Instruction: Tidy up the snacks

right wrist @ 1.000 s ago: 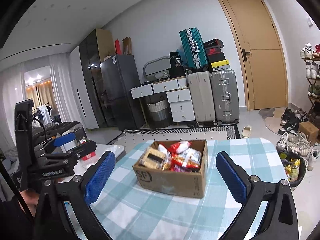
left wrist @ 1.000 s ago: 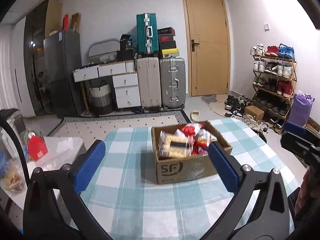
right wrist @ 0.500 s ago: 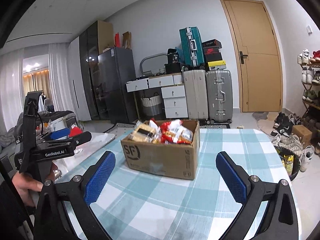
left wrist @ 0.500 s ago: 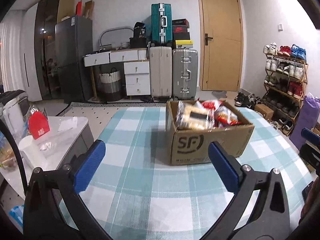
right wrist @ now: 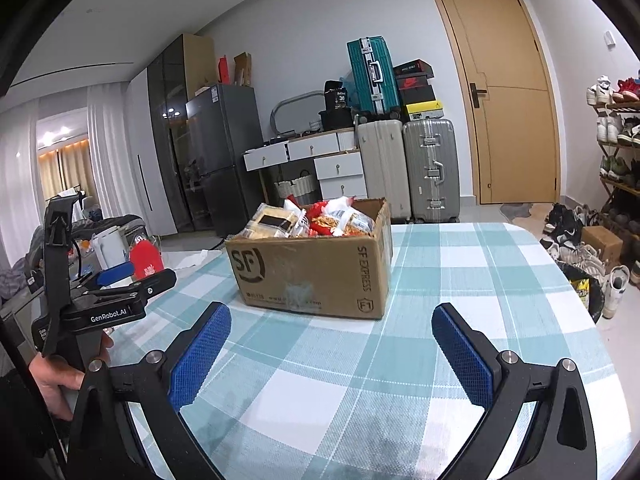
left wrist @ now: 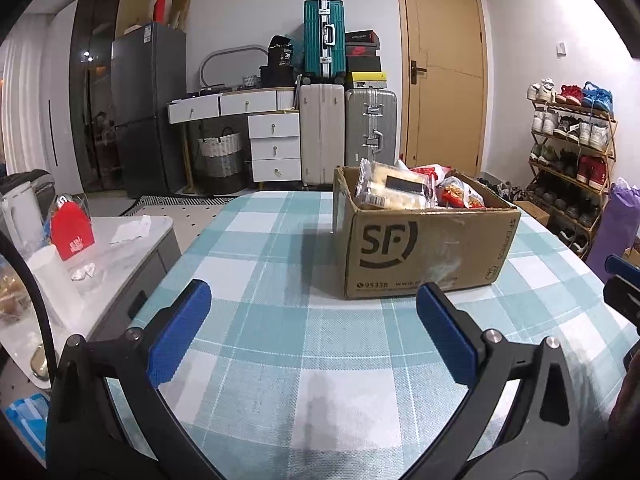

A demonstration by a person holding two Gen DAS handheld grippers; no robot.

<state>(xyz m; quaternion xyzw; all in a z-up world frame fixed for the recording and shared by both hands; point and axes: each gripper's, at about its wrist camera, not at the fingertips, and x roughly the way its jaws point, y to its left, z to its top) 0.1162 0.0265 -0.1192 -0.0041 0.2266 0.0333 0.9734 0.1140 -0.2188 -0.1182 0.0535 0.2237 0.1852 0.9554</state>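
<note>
A brown cardboard box (left wrist: 424,254) marked SF stands on the table with the teal and white checked cloth (left wrist: 272,320). Snack packets (left wrist: 404,190) fill it: pale cracker packs and red bags. My left gripper (left wrist: 312,328) is open and empty, low over the cloth, short of the box's front left. In the right wrist view the same box (right wrist: 316,268) with its snack packets (right wrist: 316,220) sits ahead, and my right gripper (right wrist: 330,354) is open and empty in front of it. A hand (right wrist: 60,380) at the left edge there holds the left gripper's body.
A low white side table (left wrist: 104,248) with a red box (left wrist: 72,230) and a kettle stands left of the table. Suitcases (left wrist: 348,132), white drawers and a dark fridge line the far wall. A shoe rack (left wrist: 572,152) stands at the right.
Both grippers have come down and closer to the table, so the box looks larger and is seen more from the side. Both stay open.
</note>
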